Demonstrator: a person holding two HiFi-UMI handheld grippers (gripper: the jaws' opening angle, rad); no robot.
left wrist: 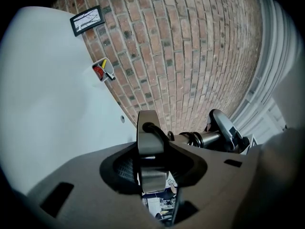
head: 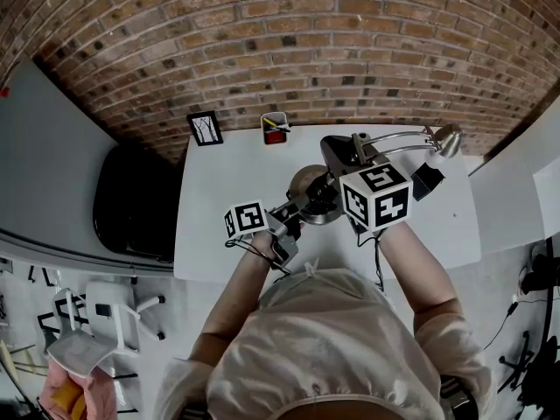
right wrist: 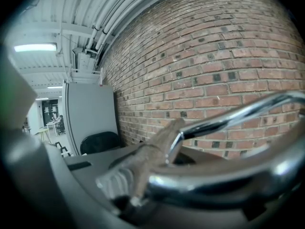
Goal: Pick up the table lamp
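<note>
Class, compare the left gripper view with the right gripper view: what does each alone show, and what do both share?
Left gripper view only: the white table, a picture frame and a pen holder. Right gripper view only: a black chair, a grey partition and a ceiling light. Both: the brick wall and part of the table lamp, close up.

picture frame (head: 205, 128) | pen cup (head: 275, 129) | possibly a black chair (head: 131, 201)
</note>
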